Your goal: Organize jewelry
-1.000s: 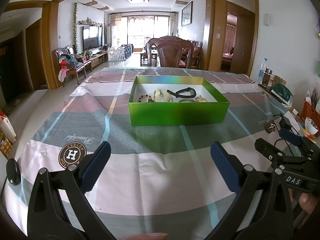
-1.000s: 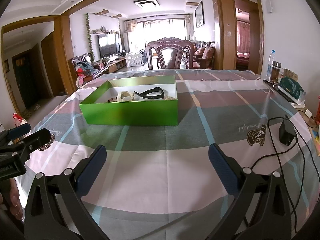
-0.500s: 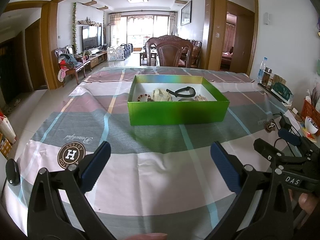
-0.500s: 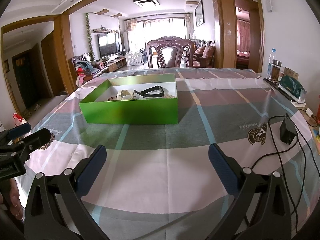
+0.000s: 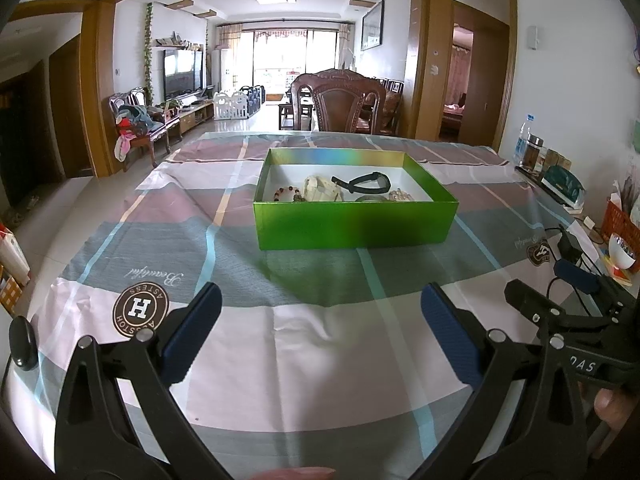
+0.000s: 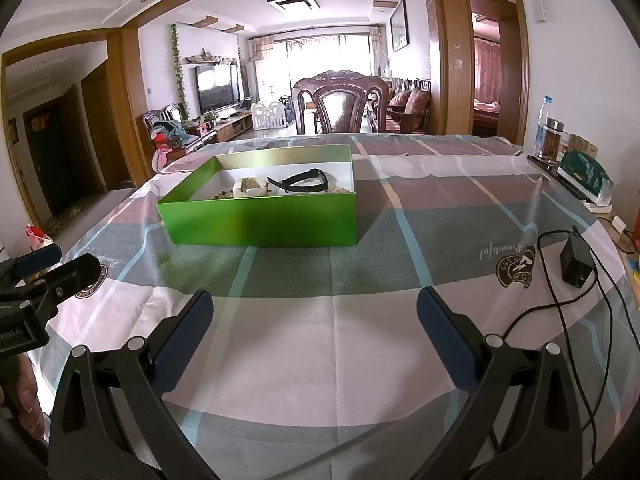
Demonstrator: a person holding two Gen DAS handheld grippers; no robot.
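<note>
A green open box [image 5: 356, 226] [image 6: 260, 222] stands on the checked tablecloth, well ahead of both grippers. Inside lie a black band [image 5: 366, 182] [image 6: 300, 182], a cream bracelet [image 5: 322, 194] [image 6: 250, 188], a brown bead bracelet [image 5: 286, 194] and a pale beaded piece [image 5: 400, 196]. My left gripper [image 5: 320, 324] is open and empty, low over the near cloth. My right gripper [image 6: 314, 320] is open and empty too. Each gripper shows at the edge of the other's view: the right one [image 5: 560, 300], the left one [image 6: 52, 264].
A black adapter with cables [image 6: 576, 262] lies on the right of the cloth. Bottles and a green pouch [image 6: 584, 178] stand along the right edge, with a red basket and a bowl [image 5: 622, 248]. A small black object [image 5: 22, 342] sits at the near left. A wooden chair [image 5: 344, 106] stands behind the table.
</note>
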